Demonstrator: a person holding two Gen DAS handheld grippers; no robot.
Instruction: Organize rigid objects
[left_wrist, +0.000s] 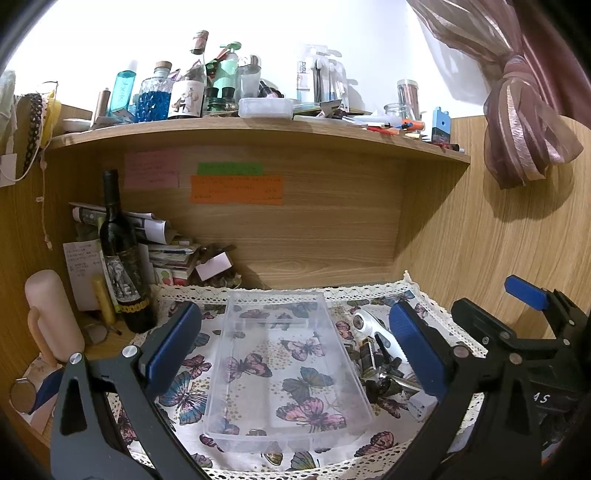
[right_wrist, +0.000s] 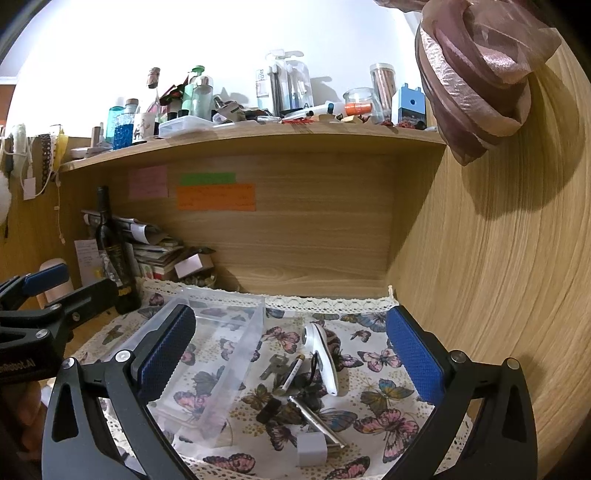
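Observation:
A clear plastic tray (left_wrist: 288, 369) lies on the butterfly cloth (left_wrist: 184, 398); nothing shows inside it. It sits at the left in the right wrist view (right_wrist: 218, 354). Right of it lies a pile of small items: a white handled tool (right_wrist: 323, 352), keys (right_wrist: 273, 365), a pen-like stick (right_wrist: 291, 373), a metal rod (right_wrist: 317, 421), a black piece (right_wrist: 267, 408) and a white cube (right_wrist: 312, 448). The pile also shows in the left wrist view (left_wrist: 380, 362). My left gripper (left_wrist: 295, 350) is open above the tray. My right gripper (right_wrist: 291, 354) is open above the pile.
A dark wine bottle (left_wrist: 123, 266), stacked papers (left_wrist: 166, 251) and a pink cylinder (left_wrist: 53, 314) stand at the back left. A cluttered shelf (left_wrist: 258, 129) hangs overhead. A wood wall (right_wrist: 498, 295) closes the right side.

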